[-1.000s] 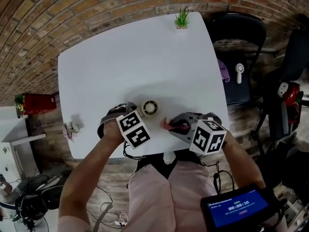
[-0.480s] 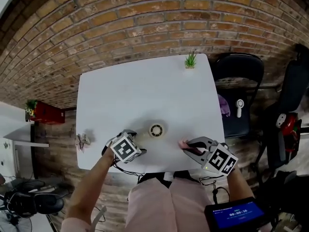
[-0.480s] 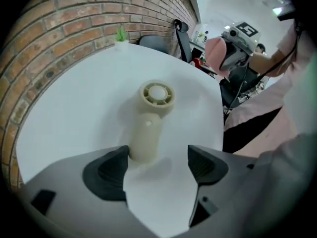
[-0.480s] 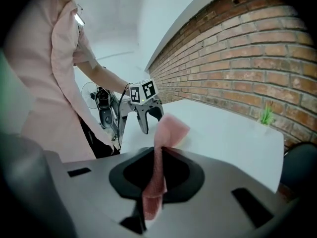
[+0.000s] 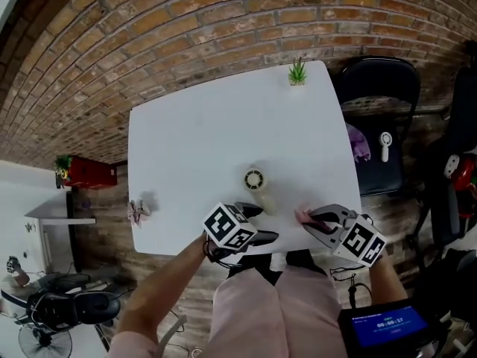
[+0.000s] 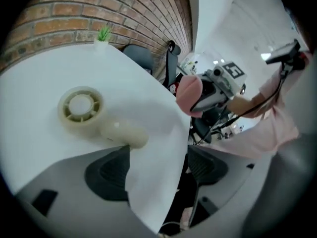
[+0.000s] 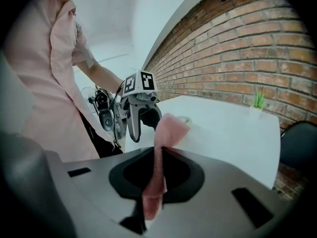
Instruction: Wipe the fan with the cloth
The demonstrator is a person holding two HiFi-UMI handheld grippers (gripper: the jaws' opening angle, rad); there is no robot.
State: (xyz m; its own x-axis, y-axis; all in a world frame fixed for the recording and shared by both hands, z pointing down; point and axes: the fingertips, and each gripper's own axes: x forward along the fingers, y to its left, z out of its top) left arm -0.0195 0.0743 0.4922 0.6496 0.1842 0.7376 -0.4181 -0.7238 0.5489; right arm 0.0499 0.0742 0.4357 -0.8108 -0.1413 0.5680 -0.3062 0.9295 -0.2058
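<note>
A cream hand fan (image 5: 254,179) lies flat on the white table (image 5: 194,140), its handle (image 6: 124,133) pointing toward the front edge. My left gripper (image 5: 259,223) hovers at that front edge just behind the handle. Its jaws have just opened wide, and nothing is between its pads (image 6: 106,172). The fan (image 6: 81,108) lies ahead of it, untouched. My right gripper (image 5: 317,218) is at the front right edge, shut on a pink cloth (image 7: 161,152) that sticks up from its jaws. The cloth (image 5: 304,215) hangs clear of the fan.
A small potted plant (image 5: 297,73) stands at the table's far right corner. A black chair (image 5: 376,125) to the right of the table holds a purple cloth (image 5: 359,144) and a white hand fan (image 5: 385,144). A brick wall runs behind the table. A red box (image 5: 93,176) sits to the left.
The left gripper has come away from the fan's left side and swung right to the front edge behind the handle. The right gripper kept the cloth and shifted slightly.
</note>
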